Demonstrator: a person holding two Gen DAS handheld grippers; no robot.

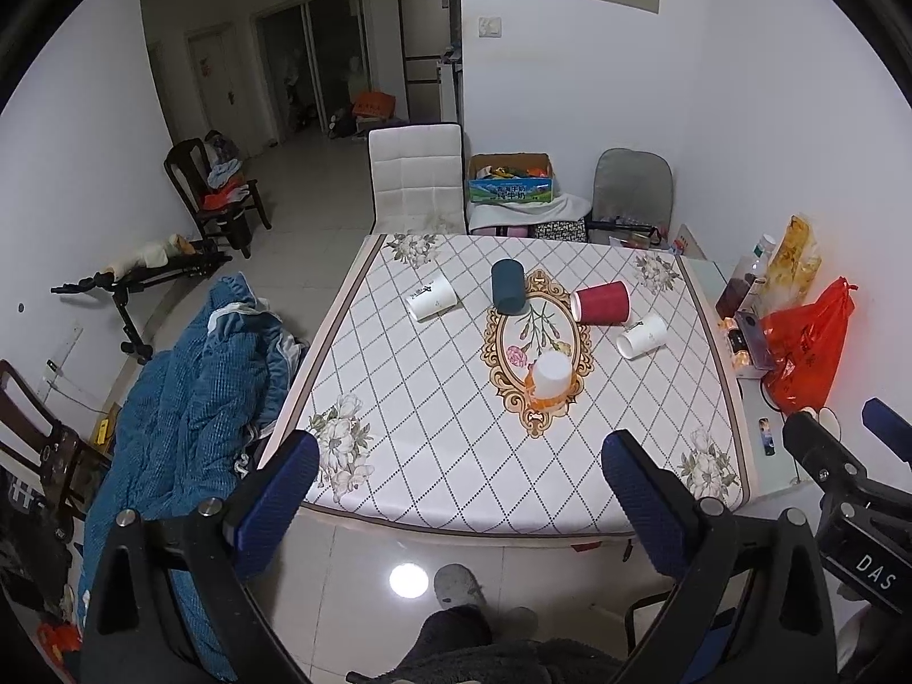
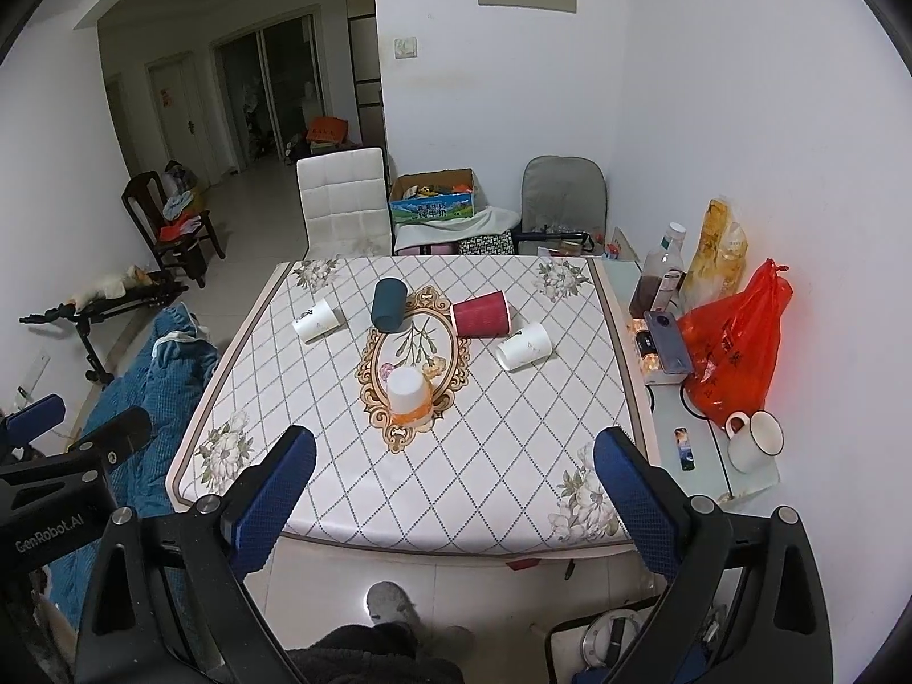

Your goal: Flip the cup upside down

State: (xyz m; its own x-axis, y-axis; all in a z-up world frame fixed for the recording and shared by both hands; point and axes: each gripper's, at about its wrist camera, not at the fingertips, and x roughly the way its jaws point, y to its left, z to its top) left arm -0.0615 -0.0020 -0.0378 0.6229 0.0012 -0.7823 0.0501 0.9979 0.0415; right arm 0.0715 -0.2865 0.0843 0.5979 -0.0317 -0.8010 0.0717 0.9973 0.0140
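Two hand-held grippers, nearest item: left gripper and right gripper, each with blue-padded fingers spread wide, gripping nothing, held short of the near table edge. Table: white cloth with diamond grid, flower corners, oval gold medallion at centre.

Five cups, near to far:
- White cup with orange band, on the medallion, upright axis, base up, mouth down.
- White cup, right of the medallion, on its side, mouth toward near-left.
- Red cup, on its side, axis across the table, mouth toward the left, touching or just beside the white one.
- White printed cup, left side, lying down, mouth toward near-left.
- Dark teal cup, lying down, axis running near-far.

Right shelf: orange bag, mug, bottles. Beyond: white chair, grey chair, cardboard box, white walls, hallway doors.
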